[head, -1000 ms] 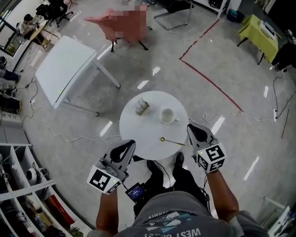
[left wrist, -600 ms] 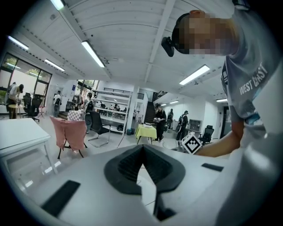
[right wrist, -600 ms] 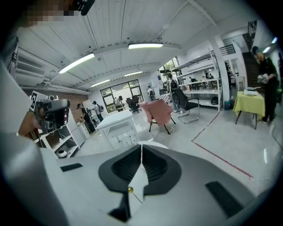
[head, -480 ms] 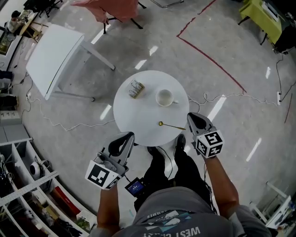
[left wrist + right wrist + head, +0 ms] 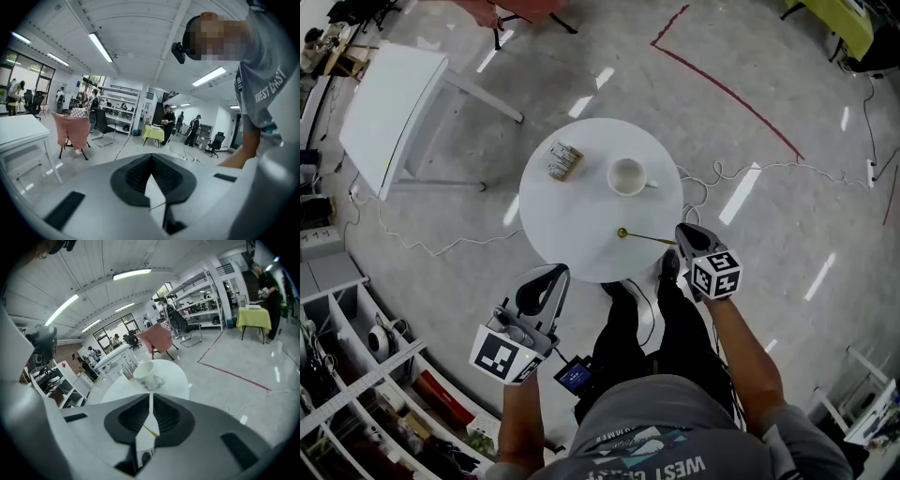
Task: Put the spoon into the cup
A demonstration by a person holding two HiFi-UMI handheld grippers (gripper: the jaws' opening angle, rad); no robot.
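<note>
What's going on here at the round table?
A person stands at a round table with a gripper in each hand. The spoon lies on the table, apart from the cup. The right gripper, jaws shut, is beside the spoon's handle end; the left gripper hangs short of the table, also shut.

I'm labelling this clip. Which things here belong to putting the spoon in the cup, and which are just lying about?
Part of the job: spoon, cup, round table, right claw, shut near the spoon's handle.
Lying about: small box, rectangular white table, red floor tape.
</note>
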